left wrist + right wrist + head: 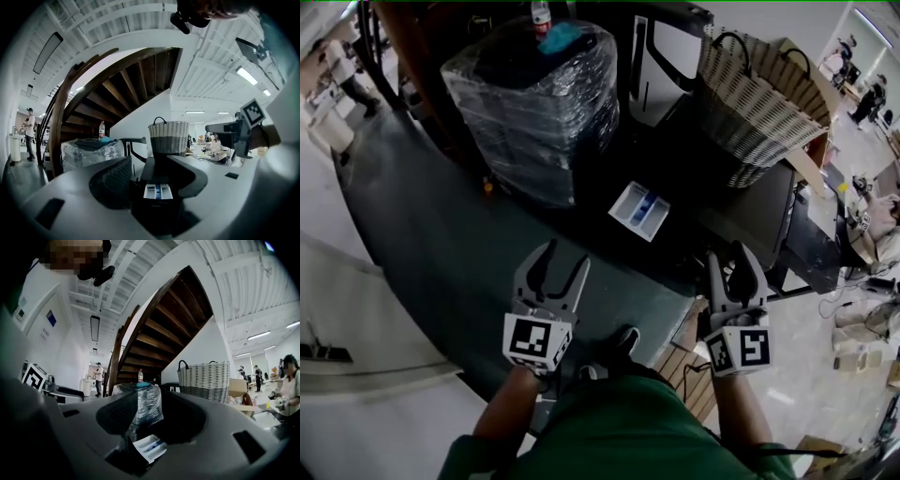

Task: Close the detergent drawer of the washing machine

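The detergent drawer point(639, 210) is a white tray with blue inserts, pulled out from the front of the black washing machine point(748, 208). My left gripper point(565, 258) stands open just below and left of the drawer, apart from it. My right gripper point(729, 255) is open lower right of the drawer, in front of the machine, and holds nothing. In the left gripper view the drawer point(157, 191) shows straight ahead between the jaws of the left gripper point(150, 182). In the right gripper view the drawer point(149, 447) lies low between the jaws of the right gripper point(150, 422).
A woven basket point(759, 103) stands on top of the machine. A plastic-wrapped stack point(539, 103) with a bottle point(541, 14) on it stands left of the machine. A wooden staircase point(117, 89) rises behind. People stand far off at left point(342, 70) and right point(874, 94).
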Demonstrator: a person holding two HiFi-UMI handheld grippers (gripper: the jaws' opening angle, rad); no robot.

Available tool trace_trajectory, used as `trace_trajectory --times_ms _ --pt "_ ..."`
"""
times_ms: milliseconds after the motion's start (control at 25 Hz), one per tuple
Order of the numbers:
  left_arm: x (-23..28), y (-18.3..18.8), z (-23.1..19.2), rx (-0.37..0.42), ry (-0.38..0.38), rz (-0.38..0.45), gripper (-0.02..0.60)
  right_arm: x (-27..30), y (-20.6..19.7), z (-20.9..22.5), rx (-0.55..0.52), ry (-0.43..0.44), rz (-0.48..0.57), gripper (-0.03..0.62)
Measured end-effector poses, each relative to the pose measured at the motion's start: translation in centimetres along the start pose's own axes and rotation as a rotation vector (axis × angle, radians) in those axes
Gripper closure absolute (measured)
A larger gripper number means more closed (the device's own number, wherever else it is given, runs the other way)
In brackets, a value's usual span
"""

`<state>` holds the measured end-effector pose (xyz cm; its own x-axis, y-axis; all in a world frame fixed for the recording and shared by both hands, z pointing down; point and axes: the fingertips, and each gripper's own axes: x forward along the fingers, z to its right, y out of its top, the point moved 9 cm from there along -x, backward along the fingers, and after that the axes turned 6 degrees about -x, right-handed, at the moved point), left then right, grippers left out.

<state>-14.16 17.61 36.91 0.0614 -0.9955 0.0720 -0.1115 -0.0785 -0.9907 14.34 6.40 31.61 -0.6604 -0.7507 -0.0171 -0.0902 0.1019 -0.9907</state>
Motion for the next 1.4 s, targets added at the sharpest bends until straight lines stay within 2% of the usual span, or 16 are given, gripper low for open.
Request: trace_trajectory --times_ms 360,520,640,880,1080,1400 --pt "6.5 -2.7 1.9 0.062 0.023 -0.131 0.353 4.7 -1.6 6.1 0.066 0.049 0.027 0.403" --pt "8.7 -4.8 2.4 0.069 0.04 -0.191 0.353 5.9 -2.6 8.1 0.117 0.067 0.047 0.404" --pt "10.3 -6.8 2.5 0.074 0.038 -0.243 0.353 6.2 -3.3 9.3 0.115 0.062 0.024 0.404" --pt "13.2 -11.6 2.2 0.064 0.008 -0.295 0.353 6.5 -4.0 10.9 0.136 0.058 0.014 0.404" --pt "15.7 -16.1 1.7 0.064 -0.029 -0.35 0.353 6.4 -5.1 12.2 0.096 0.004 -0.054 0.41" --pt "18.7 -21.6 -0.1 0.079 -0.085 -0.449 0.353 9.1 -5.8 11.6 0.062 -0.043 -0.098 0.413"
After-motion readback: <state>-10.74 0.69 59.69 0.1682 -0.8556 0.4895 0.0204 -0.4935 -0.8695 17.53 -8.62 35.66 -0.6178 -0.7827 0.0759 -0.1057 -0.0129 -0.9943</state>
